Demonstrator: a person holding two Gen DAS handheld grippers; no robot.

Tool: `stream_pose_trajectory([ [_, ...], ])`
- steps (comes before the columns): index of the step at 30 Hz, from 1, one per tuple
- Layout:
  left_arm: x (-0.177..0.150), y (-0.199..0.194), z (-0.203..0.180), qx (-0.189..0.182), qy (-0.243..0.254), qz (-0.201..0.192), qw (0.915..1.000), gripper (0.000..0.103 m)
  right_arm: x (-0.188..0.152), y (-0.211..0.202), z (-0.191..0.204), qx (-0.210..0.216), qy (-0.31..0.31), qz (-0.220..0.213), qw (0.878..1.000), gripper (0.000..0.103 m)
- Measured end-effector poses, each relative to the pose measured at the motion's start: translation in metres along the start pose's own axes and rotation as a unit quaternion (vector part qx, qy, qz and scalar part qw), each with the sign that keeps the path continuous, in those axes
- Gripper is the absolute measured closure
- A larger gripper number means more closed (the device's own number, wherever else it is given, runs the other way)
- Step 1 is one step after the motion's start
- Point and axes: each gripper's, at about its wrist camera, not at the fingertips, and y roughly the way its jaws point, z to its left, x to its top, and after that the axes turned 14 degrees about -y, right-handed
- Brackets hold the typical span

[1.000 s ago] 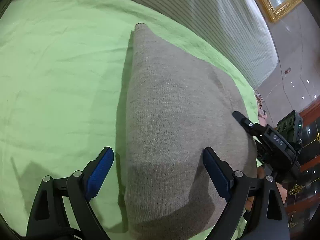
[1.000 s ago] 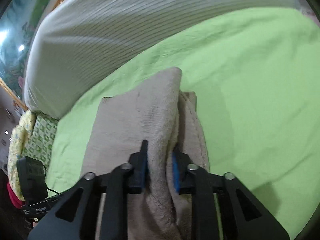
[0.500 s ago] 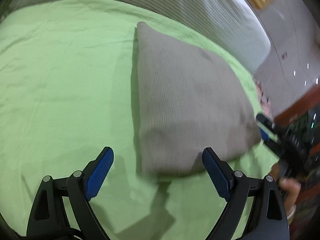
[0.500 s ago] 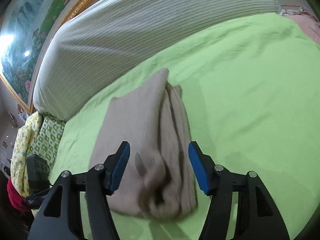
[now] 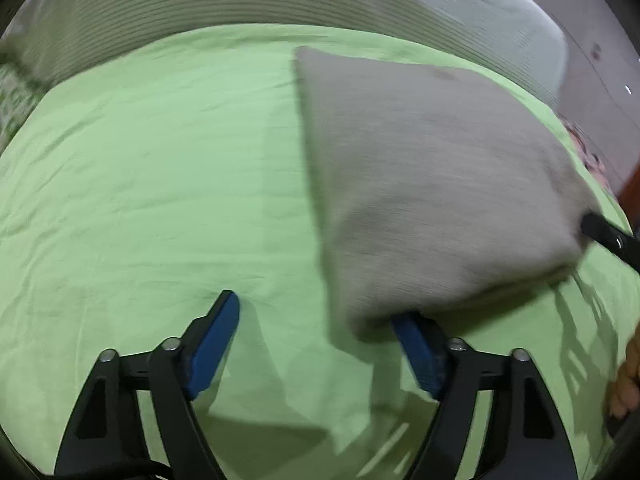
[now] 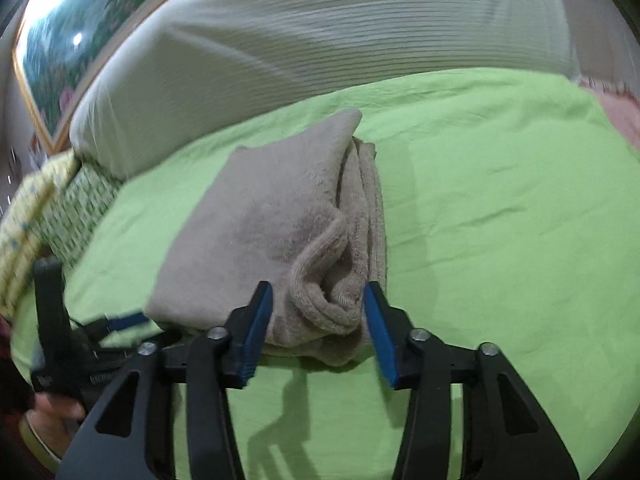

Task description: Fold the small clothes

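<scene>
Our left hand-held gripper (image 5: 316,332) and right hand-held gripper (image 6: 318,316) gape wide beside the folded beige sweater (image 6: 276,220) on the green bed sheet (image 6: 500,208), striped pillow (image 6: 320,60) behind.

A beige knit garment (image 6: 260,232) lies folded into a thick, layered bundle on the green sheet (image 6: 500,220), its rolled edges nearest.

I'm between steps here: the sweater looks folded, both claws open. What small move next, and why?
Probably draw both claws back and leave it. The sweater lies folded on the green sheet; the right claw is open around its rolled end, and the left claw is open with one finger at its near corner. Closing could undo the fold.
</scene>
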Motion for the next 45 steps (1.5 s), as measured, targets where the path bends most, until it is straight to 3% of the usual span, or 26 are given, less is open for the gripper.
stream_pose_trajectory([
  [2, 0.002, -0.003, 0.013, -0.029, -0.041, -0.006, 0.9987, 0.029, 0.002, 0.003, 0.004, 0.003, -0.017, 0.007, 1.0, 0.068],
  [4, 0.002, -0.004, 0.012, -0.025, -0.044, -0.009, 0.9987, 0.032, 0.002, 0.007, 0.007, 0.002, -0.029, 0.014, 0.999, 0.079],
  [7, 0.001, -0.005, 0.002, -0.03, -0.025, -0.01, 0.9992, 0.066, 0.002, 0.012, 0.007, 0.008, -0.034, 0.027, 0.999, 0.091],
  [8, 0.002, -0.007, 0.001, -0.052, -0.027, 0.0, 0.9983, 0.085, 0.003, 0.01, 0.008, 0.008, -0.038, 0.025, 0.999, 0.092],
  [14, 0.007, -0.024, 0.002, -0.084, -0.051, -0.006, 0.9951, 0.089, 0.022, -0.034, 0.006, 0.019, -0.041, -0.028, 0.999, 0.093],
  [18, 0.0, -0.02, 0.003, -0.077, -0.038, -0.004, 0.9963, 0.09, 0.007, -0.018, -0.003, 0.016, -0.023, -0.003, 1.0, 0.093],
  [23, -0.007, -0.012, 0.003, -0.065, -0.021, 0.005, 0.9976, 0.09, -0.02, 0.006, -0.016, 0.024, 0.027, 0.029, 0.999, 0.094],
  [31, -0.007, -0.005, 0.005, -0.069, -0.021, 0.015, 0.9973, 0.09, -0.023, 0.01, -0.009, 0.006, 0.016, 0.047, 0.999, 0.094],
  [35, -0.009, -0.015, 0.009, -0.076, -0.008, 0.026, 0.9967, 0.084, -0.021, 0.004, -0.018, 0.024, 0.053, 0.036, 0.998, 0.091],
  [37, -0.01, -0.024, 0.013, -0.08, -0.006, 0.023, 0.9965, 0.077, -0.019, 0.0, -0.017, 0.016, 0.044, 0.04, 0.998, 0.083],
  [39, -0.009, -0.035, 0.019, -0.085, -0.012, 0.019, 0.9961, 0.058, -0.017, -0.007, -0.016, 0.017, 0.04, 0.034, 0.998, 0.082],
  [41, -0.005, -0.046, 0.025, -0.094, -0.023, 0.011, 0.9953, 0.049, -0.013, -0.014, -0.018, 0.015, 0.044, 0.026, 0.999, 0.075],
  [43, -0.001, -0.054, 0.029, -0.102, -0.032, 0.008, 0.9943, 0.039, -0.009, -0.019, -0.022, 0.014, 0.057, 0.014, 0.998, 0.054],
  [45, 0.008, -0.059, 0.031, -0.11, -0.044, 0.003, 0.993, 0.03, -0.003, -0.024, -0.028, 0.013, 0.076, -0.004, 0.997, 0.046],
])
